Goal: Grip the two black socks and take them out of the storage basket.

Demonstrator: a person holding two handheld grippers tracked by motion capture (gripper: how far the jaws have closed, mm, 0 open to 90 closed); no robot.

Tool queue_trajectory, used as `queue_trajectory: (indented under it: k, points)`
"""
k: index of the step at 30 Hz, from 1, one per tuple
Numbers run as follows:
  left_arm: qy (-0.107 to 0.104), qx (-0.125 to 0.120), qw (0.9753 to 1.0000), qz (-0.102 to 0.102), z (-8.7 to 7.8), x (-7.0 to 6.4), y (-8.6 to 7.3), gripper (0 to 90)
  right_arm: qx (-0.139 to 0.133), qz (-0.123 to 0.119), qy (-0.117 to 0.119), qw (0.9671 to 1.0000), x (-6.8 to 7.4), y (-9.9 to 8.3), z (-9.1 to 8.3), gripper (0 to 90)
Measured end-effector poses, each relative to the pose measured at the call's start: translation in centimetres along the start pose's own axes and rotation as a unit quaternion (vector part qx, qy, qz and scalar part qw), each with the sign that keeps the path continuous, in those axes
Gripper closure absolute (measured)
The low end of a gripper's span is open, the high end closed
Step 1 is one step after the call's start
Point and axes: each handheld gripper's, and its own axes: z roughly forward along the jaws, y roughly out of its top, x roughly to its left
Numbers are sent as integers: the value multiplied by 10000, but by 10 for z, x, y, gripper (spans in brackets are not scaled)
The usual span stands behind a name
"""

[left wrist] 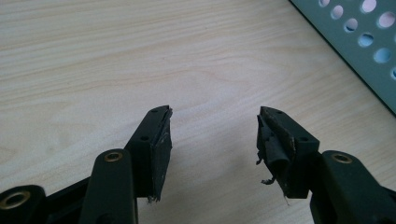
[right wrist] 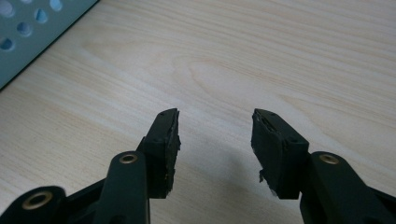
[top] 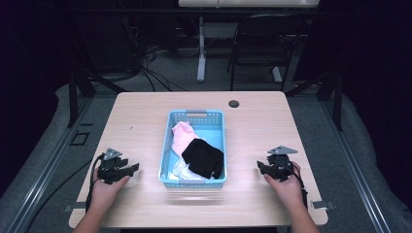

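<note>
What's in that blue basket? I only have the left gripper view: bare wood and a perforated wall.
Observer: A black cloth lies on top, in the blue basket.
Operator: Anything else in there?
Observer: A pink cloth behind it, something white beneath.
Operator: Where's my other gripper?
Observer: The right gripper sits on the basket's far side, jaws open, empty.

No legible text, label, brand, number or sign on any surface.
</note>
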Motion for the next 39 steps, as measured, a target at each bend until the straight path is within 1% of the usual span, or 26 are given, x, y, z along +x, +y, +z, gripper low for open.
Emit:
queue_trajectory:
  k: [3, 4, 6, 8, 10, 14, 17, 18, 19, 20, 21, 23, 24, 25, 26, 27, 28, 29, 30, 32, 33, 34, 35, 37, 38, 39]
  points:
    - [13, 13, 10000, -2, 1, 0, 0, 451, 19, 41, 32, 10000, -2, 0, 0, 526]
    - [6, 75, 10000, -1, 1, 0, 0, 451, 48, 35, 42, 10000, -3, 0, 0, 531]
    - [-26, 58, 10000, -9, 0, 0, -1, 451, 80, 71, 47, 9999, -3, 0, 1, 536]
    - [-19, 71, 10000, 10, -1, 0, -1, 451, 112, 124, 106, 9998, -4, 1, 1, 540]
    - [-10, 36, 10000, -17, -2, 0, -2, 451, 110, 159, 78, 9998, -4, 1, 3, 542]
    - [-7, 8, 10000, -19, -4, 1, -2, 451, 180, 115, 88, 9997, -3, 1, 2, 543]
    - [-28, 4, 10000, -22, -4, 0, -2, 450, 154, 111, 101, 9998, -2, 1, 0, 543]
    - [-60, -42, 10000, -51, -3, -1, -2, 449, 127, 153, 120, 9997, 0, 1, -2, 543]
    - [-60, -42, 10000, -51, -3, -1, -2, 449, 127, 153, 120, 9997, 0, 1, -2, 543]
    - [-81, 9, 10000, -29, -3, 0, -1, 449, 126, 132, 148, 9997, 0, 1, -4, 543]
    - [-77, -7, 10000, -36, -2, -1, -1, 449, 137, 130, 153, 9997, 0, 1, -4, 544]
    - [-68, -11, 10000, -32, -1, -2, -1, 449, 119, 171, 196, 9996, 0, 1, -5, 543]
    - [-67, 4, 10000, -17, -1, -2, -1, 448, 44, 251, 232, 9994, 0, 2, -6, 545]
    - [-67, 4, 10000, -17, -1, -2, -1, 448, 44, 251, 232, 9994, 0, 2, -6, 545]
    - [-67, 11, 10000, -7, -1, -2, -2, 448, 84, 253, 275, 9993, 0, 4, -8, 547]
    - [-57, 14, 10000, -6, -1, -2, -2, 449, 31, 253, 285, 9993, 1, 6, -9, 549]
    - [-63, 51, 10000, 21, -2, -2, -2, 449, 22, 245, 371, 9990, 3, 11, -12, 560]
    - [-63, 51, 10000, 21, -2, -2, -2, 448, 22, 245, 371, 9990, 3, 11, -12, 560]
    - [-71, 36, 10000, 4, -1, -3, -3, 447, 48, 213, 465, 9987, 5, 17, -17, 577]
    - [-76, 19, 10000, 1, -2, -3, -3, 446, 20, 254, 514, 9984, 7, 25, -22, 587]
    - [-76, 19, 10000, 1, -2, -3, -3, 446, 20, 254, 514, 9984, 7, 25, -22, 587]
    - [-81, 5, 10000, -7, -2, -3, -3, 445, -24, 329, 610, 9976, 8, 33, -27, 589]
    - [-81, 5, 10000, -7, -2, -3, -3, 446, -43, 319, 651, 9974, 9, 37, -30, 589]
    - [-85, 18, 10000, -6, -2, -3, -3, 446, -59, 208, 655, 9976, 11, 46, -36, 589]
    - [-102, 56, 9999, 6, -2, -3, -3, 446, -59, 208, 655, 9976, 11, 46, -36, 589]
    - [-96, 37, 9999, 7, -1, -3, -3, 446, -118, 130, 753, 9970, 15, 56, -45, 593]
